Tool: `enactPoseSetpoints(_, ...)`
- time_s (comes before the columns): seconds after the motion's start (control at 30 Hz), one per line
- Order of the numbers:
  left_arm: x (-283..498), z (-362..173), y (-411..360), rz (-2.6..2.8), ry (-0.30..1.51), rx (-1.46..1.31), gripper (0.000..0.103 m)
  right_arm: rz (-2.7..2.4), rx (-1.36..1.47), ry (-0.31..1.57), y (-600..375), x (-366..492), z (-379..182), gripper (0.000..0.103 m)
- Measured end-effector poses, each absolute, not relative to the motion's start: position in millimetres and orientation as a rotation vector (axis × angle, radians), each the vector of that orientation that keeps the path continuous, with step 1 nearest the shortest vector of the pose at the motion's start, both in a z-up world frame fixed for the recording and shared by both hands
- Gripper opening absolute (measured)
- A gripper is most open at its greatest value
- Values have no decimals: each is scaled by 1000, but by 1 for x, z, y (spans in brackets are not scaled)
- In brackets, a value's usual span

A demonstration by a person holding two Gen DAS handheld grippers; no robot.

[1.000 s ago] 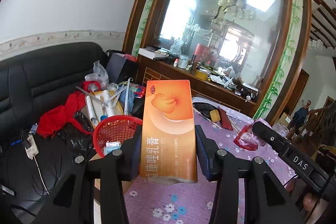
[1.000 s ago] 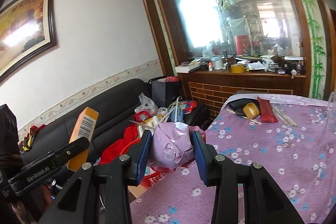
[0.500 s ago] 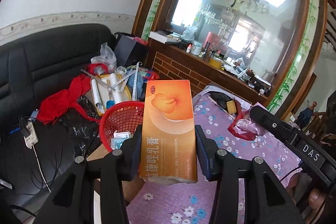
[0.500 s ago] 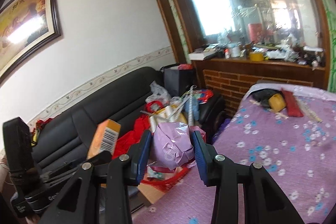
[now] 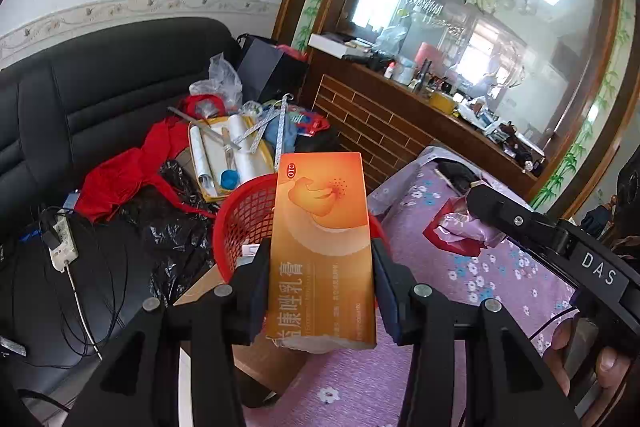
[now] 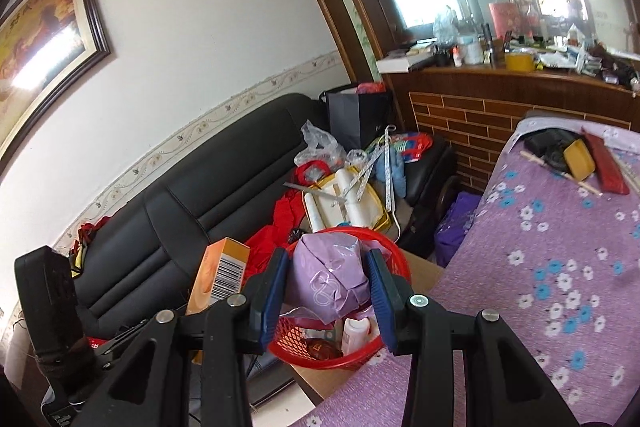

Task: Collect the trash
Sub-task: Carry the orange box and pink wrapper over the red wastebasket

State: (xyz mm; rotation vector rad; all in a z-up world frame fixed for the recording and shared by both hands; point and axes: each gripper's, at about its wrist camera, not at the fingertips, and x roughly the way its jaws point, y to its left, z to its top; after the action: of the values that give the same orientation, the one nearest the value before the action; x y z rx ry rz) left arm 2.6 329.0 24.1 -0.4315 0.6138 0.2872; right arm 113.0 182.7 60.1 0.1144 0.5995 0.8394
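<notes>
Left wrist view: left gripper (image 5: 320, 279) pinching an orange medicine box (image 5: 322, 247) by its two long sides, box upright, printed face toward the camera. Behind the box, a red mesh basket (image 5: 244, 223) sits on a brown cardboard carton at the near left edge of the desk (image 5: 500, 279), which has a purple floral cloth. Right gripper (image 5: 472, 201) comes in from the right over the desk, clamped on a crumpled pink-and-red plastic bag (image 5: 460, 235). A person's hand (image 5: 580, 359) grips its handle at lower right. Black sofa (image 5: 100, 87) on the left, piled with red cloth, black plastic and rolls.

Right wrist view: right gripper (image 6: 328, 291) squeezing a crumpled lilac plastic bag (image 6: 330, 279), held just above the red mesh basket (image 6: 360, 347). Basket has a small white bottle and other scraps inside. Orange medicine box (image 6: 222, 275) stands left of the basket, barcode side showing, left gripper's fingers barely visible under it. Desk (image 6: 560, 267) runs along the right.
</notes>
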Motion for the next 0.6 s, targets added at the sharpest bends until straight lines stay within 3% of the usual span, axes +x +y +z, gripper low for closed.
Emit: enactPoseSetpoints(0.6, 48, -21, 352, 265, 721, -438, 48, 865, 127, 734, 225, 170, 17, 43)
